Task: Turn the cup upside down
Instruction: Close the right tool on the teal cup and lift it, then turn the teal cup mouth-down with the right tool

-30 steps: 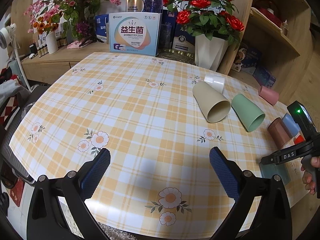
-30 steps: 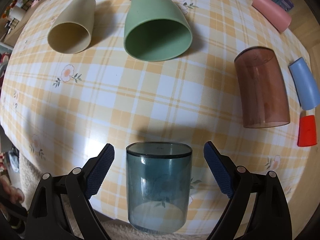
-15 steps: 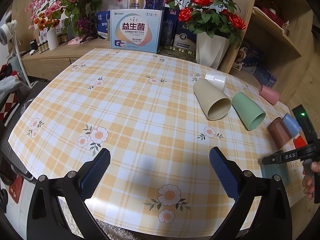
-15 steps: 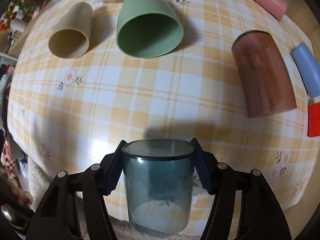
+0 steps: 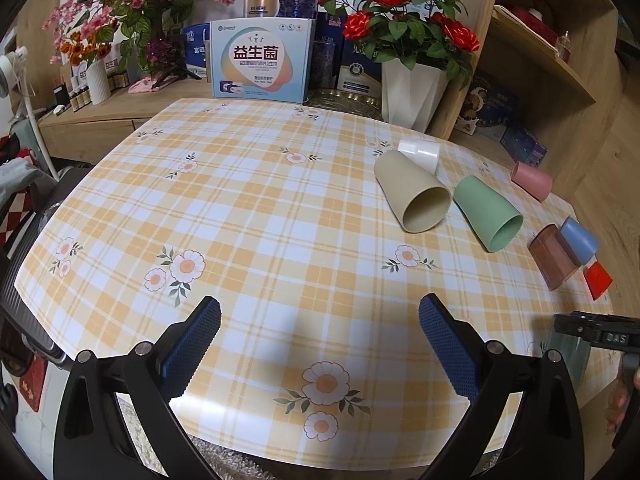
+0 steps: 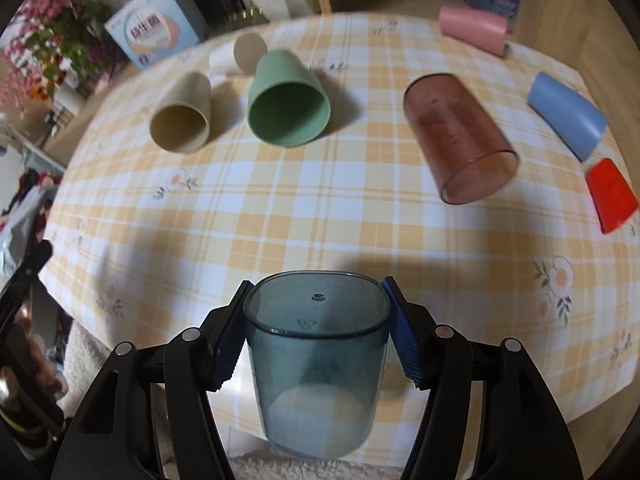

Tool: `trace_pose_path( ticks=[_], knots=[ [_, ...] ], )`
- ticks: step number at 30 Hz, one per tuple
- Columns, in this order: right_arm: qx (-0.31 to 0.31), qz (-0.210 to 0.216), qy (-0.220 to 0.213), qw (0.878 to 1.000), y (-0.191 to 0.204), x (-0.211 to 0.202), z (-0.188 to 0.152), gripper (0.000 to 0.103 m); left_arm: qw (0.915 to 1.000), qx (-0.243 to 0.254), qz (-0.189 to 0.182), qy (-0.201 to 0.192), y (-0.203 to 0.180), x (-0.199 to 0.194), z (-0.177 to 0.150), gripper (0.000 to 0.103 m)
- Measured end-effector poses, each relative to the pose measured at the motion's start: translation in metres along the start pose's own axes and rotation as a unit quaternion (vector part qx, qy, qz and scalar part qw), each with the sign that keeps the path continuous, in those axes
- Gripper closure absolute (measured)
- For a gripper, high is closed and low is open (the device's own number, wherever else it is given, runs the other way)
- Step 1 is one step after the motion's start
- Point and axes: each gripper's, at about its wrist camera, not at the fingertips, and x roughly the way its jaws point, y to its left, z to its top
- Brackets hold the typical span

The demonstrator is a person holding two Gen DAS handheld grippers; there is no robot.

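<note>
My right gripper (image 6: 316,336) is shut on a see-through blue-grey cup (image 6: 316,364). Its blue pads (image 6: 230,344) press the cup's sides just below the rim, and the cup is lifted off the checked tablecloth (image 6: 280,208) near the front edge, its closed end facing the camera. In the left wrist view the right gripper (image 5: 596,334) and part of the cup (image 5: 568,354) show at the far right. My left gripper (image 5: 320,340) is open and empty above the table's near edge.
Lying on their sides are a beige cup (image 6: 182,120), a green cup (image 6: 288,100), a see-through brown cup (image 6: 460,140), a blue cup (image 6: 568,116), a red cup (image 6: 610,196), a pink cup (image 6: 472,28) and a white cup (image 6: 236,54). Flower vases (image 5: 412,96) and boxes (image 5: 260,64) stand behind the table.
My right gripper closed on the blue-grey cup, then lifted it and tilted it back, so more of the table's far side shows. The left gripper barely moved.
</note>
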Motion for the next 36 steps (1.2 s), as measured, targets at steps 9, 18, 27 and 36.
trace_pose_path(
  ticks=[9, 18, 27, 36],
  knots=[
    [0.021, -0.020, -0.119, 0.993, 0.001, -0.036, -0.017, 0.042, 1.0000, -0.002, -0.002, -0.005, -0.004, -0.002, 0.001, 0.006],
    [0.006, -0.076, -0.132, 0.988, 0.003, -0.025, 0.008, 0.042, 0.9999, -0.001, 0.002, -0.010, -0.005, -0.005, 0.001, 0.006],
    [-0.023, -0.105, -0.086, 0.991, 0.015, -0.001, 0.007, 0.042, 0.9999, -0.002, 0.004, -0.009, -0.003, -0.004, 0.001, 0.006],
    [-0.033, -0.111, -0.088, 0.989, 0.020, 0.001, 0.007, 0.042, 0.9999, -0.003, 0.004, -0.010, -0.002, -0.005, 0.000, 0.006]
  ],
)
